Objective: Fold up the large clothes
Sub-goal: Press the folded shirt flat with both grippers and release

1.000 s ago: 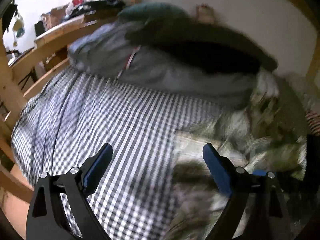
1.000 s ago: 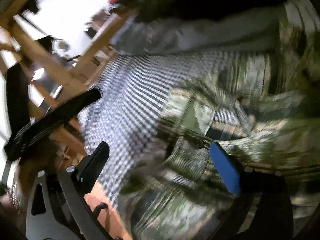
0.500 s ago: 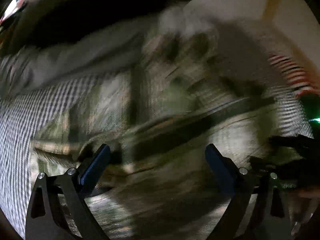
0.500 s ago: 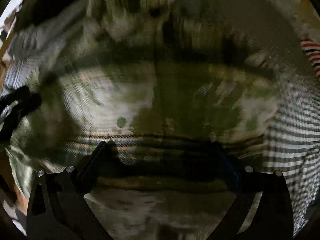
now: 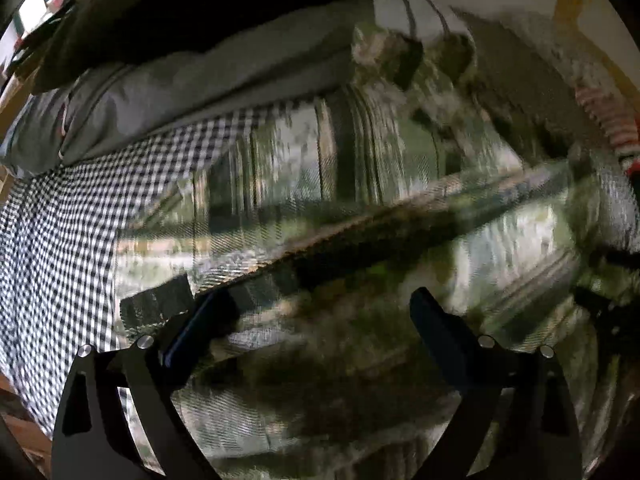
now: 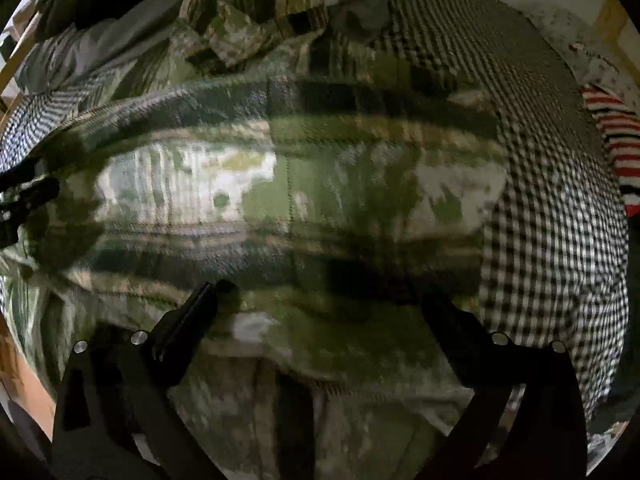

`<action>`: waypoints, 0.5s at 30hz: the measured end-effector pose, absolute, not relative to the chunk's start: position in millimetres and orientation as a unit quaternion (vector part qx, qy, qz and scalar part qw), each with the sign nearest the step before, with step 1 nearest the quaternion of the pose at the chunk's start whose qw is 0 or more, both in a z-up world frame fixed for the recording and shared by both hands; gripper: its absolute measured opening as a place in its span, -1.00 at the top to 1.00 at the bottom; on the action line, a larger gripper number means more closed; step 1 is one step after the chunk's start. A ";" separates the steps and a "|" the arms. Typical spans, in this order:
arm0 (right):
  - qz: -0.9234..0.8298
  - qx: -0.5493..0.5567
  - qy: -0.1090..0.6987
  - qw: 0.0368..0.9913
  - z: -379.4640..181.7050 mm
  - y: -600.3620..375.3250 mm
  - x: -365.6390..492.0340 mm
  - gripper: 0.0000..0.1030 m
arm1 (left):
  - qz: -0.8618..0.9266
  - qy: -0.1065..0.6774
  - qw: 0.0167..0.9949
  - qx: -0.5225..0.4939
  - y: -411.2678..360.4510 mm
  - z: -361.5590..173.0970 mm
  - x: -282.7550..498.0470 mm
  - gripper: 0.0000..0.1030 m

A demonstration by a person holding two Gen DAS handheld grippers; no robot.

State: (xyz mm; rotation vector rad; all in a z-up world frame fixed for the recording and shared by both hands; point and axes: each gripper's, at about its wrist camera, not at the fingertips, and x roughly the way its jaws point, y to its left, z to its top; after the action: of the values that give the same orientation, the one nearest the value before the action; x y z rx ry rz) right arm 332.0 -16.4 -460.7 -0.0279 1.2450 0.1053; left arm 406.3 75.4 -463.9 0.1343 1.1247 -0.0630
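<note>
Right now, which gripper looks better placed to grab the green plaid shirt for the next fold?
Probably the right gripper: its open fingers sit squarely over the green plaid shirt. The left gripper, also open, sits nearer the shirt's edge by the checkered sheet.

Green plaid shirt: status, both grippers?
Left gripper open, right gripper open, nothing held. Green plaid shirt spread on checkered sheet. Striped garment alongside.

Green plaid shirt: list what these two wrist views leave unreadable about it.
- Left wrist view: the green plaid shirt is smeared by motion blur, so its folds and edges cannot be traced.
- Right wrist view: the shirt's near hem runs off the bottom edge, behind the right gripper.
- Both views: whether the open left gripper or the right one touches the cloth is unclear.
- The striped garment is cut off by the lens edge.
</note>
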 end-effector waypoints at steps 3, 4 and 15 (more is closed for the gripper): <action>0.049 -0.002 0.599 0.799 -477.0 -21.3 327.5 -0.95 | -0.028 0.562 0.823 0.079 81.1 -487.5 399.7 -0.81; 0.049 -0.001 0.601 0.798 -481.0 -19.7 326.2 -0.95 | -0.027 0.566 0.820 0.077 80.9 -493.1 398.9 -0.81; 0.048 0.029 0.552 0.832 -431.7 -26.6 325.1 -0.95 | -0.038 0.572 0.817 -0.064 112.0 -454.2 446.1 -0.81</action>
State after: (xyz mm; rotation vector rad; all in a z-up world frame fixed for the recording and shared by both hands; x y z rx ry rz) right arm 325.1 -26.6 -431.7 0.0606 1.1698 0.1022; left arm 446.1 112.0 -454.2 -0.1366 1.2185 -0.0803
